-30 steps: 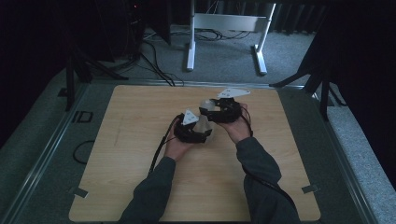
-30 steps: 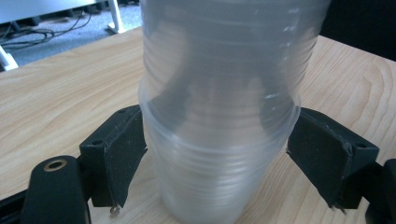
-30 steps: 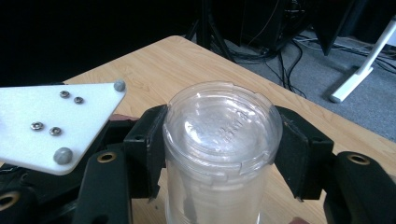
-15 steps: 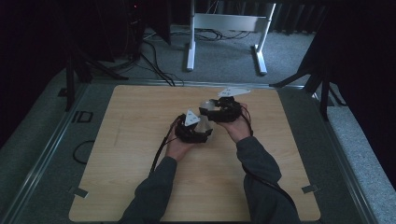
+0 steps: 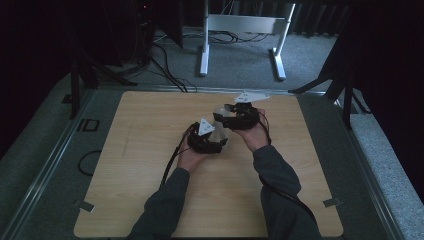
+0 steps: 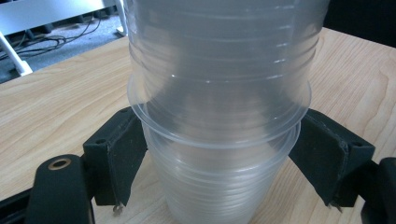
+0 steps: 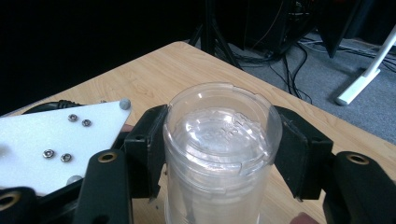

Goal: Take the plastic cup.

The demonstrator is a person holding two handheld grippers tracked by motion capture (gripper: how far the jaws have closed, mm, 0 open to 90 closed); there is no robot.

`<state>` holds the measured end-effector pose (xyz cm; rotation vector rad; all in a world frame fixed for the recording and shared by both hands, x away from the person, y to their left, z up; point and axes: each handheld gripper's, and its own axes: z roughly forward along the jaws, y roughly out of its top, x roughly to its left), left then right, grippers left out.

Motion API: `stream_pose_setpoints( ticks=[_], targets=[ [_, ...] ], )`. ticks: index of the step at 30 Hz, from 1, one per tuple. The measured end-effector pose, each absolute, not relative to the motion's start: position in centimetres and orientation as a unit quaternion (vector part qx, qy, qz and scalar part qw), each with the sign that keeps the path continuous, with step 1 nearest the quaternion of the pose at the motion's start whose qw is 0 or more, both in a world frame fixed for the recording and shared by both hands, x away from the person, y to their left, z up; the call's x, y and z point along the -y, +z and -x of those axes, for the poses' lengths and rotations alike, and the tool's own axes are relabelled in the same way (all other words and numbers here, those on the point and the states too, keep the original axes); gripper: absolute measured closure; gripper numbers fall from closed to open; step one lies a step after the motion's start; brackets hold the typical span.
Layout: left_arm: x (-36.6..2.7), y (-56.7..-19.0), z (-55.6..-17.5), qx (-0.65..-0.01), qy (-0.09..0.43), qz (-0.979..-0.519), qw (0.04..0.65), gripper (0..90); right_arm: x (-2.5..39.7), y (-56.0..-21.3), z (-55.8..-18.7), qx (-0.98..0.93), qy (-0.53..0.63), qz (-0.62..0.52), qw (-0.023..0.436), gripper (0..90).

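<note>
Cups [image 6: 219, 116] between the left tongs [image 6: 219, 158]: clear plastic, ribbed with fine rings. Both tongs black; right tongs [image 7: 219, 149] too. Plate [image 7: 56, 140] beside the right tongs: white, silver screws. Desk [image 5: 150, 130] under them: light wood grain. Sleeves [image 5: 165, 210] behind the tongs: dark grey. Floor [image 5: 240, 55] beyond: grey carpet, black cables.

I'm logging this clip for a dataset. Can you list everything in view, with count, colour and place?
cups: stack of clear ones, count unclear, mid-table, gripped by both tongs
table: one, light wood, centre
mat: one, grey, around the table
stand: one, white, on the floor behind the table
cables: several, black, on the floor at back left
left tongs: one, black, shut low on the stack
right tongs: one, black, shut on the upper cups
sleeves: two, dark grey, from the bottom edge
</note>
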<state>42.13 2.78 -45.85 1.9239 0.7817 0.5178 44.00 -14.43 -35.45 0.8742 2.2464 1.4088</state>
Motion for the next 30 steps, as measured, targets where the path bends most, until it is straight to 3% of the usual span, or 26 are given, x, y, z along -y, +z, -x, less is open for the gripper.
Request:
stream_pose_setpoints(
  ticks=[30],
  targets=[
    [-3.6, -44.9, -41.6, -0.327, 0.192, -0.784, 0.492, 14.5, 14.4, -30.2, -43.4, -0.764, 0.539, -0.296, 0.195, 41.2]
  ],
)
